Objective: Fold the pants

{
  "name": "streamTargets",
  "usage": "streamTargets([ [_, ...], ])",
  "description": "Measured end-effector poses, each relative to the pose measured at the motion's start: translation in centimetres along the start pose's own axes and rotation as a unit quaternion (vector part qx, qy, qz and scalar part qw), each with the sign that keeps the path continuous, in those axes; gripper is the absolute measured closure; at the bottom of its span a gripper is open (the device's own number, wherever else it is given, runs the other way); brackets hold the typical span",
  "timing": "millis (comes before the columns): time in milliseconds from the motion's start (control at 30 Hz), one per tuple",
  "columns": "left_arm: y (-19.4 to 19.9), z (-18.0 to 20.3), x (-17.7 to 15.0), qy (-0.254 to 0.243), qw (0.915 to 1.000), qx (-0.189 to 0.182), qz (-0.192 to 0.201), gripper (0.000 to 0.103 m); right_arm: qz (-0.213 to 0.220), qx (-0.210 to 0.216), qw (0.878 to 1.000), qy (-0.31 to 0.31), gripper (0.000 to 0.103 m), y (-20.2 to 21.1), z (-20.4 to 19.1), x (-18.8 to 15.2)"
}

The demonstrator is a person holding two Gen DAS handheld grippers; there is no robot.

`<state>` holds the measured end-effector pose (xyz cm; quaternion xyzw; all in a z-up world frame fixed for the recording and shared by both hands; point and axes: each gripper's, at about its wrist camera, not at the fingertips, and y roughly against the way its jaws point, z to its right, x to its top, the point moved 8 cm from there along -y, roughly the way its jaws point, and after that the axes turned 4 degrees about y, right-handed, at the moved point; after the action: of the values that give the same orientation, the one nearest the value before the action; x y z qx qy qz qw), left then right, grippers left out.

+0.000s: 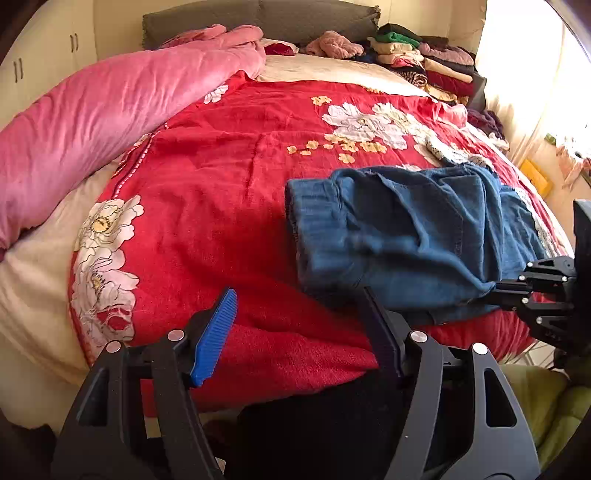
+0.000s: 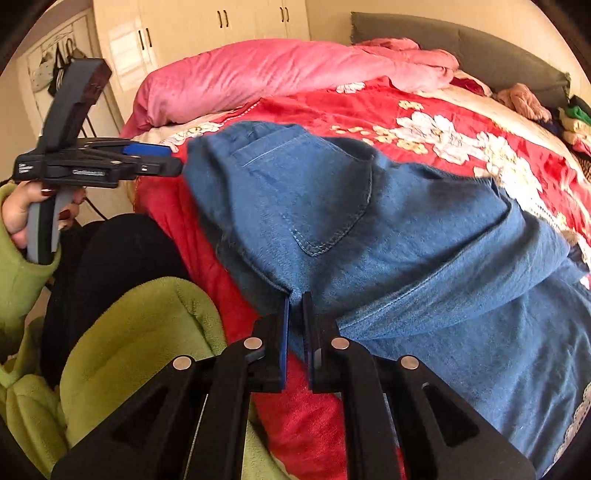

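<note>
Blue denim pants (image 1: 399,236) lie bunched on the red floral bedspread (image 1: 229,177), waistband end to the left. In the right wrist view the pants (image 2: 369,229) show a back pocket facing up. My right gripper (image 2: 295,299) is shut on a fold of the pants near the crotch seam; it also shows in the left wrist view (image 1: 496,286). My left gripper (image 1: 299,295) is open and empty, just short of the waistband end, its right finger close to the cloth. In the right wrist view it (image 2: 177,162) sits at the pants' left edge.
A pink duvet (image 1: 110,110) is heaped along the bed's left side. Stacked folded clothes (image 1: 424,62) sit at the far right by the grey headboard (image 1: 258,18). A person in a green fleece sleeve (image 2: 140,350) and black trousers stands at the near edge.
</note>
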<state>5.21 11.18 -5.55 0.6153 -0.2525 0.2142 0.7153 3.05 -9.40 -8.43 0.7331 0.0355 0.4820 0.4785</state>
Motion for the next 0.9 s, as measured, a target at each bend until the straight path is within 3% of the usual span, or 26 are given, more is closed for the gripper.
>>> streamTargets([
  [100,1.2,0.4,0.7,0.005,0.9999,-0.001,0.015,0.044,0.004,0.004,1.0,0.003,0.095,0.5,-0.2,0.1],
  [233,1.3,2.9,1.5,-0.02,0.9995,-0.016,0.017,0.051,0.028,0.026,0.999,0.006,0.08,3.1,-0.7,0.8],
  [333,0.4,5.2,2.1,-0.044,0.9987,-0.025,0.011,0.057,0.051,0.012,0.999,-0.007,0.065,5.0,0.0,1.3],
  [433,-1.6,7.2,2.3,-0.068,0.9974,-0.021,-0.003,0.063,0.055,0.0,0.997,-0.046,0.06,4.7,1.5,1.6],
  [633,-6.5,7.6,1.1,-0.086,0.9948,0.007,-0.054,0.067,-0.033,-0.014,0.992,-0.121,0.058,0.0,4.4,-1.6],
  [800,-7.2,7.6,1.0,-0.087,0.9943,0.007,-0.061,0.067,-0.017,-0.003,0.991,-0.131,0.058,0.2,4.4,-1.7],
  [900,-6.5,7.5,1.2,-0.08,0.9956,0.004,-0.048,0.067,0.006,-0.018,0.992,-0.125,0.056,2.2,4.6,-1.1],
])
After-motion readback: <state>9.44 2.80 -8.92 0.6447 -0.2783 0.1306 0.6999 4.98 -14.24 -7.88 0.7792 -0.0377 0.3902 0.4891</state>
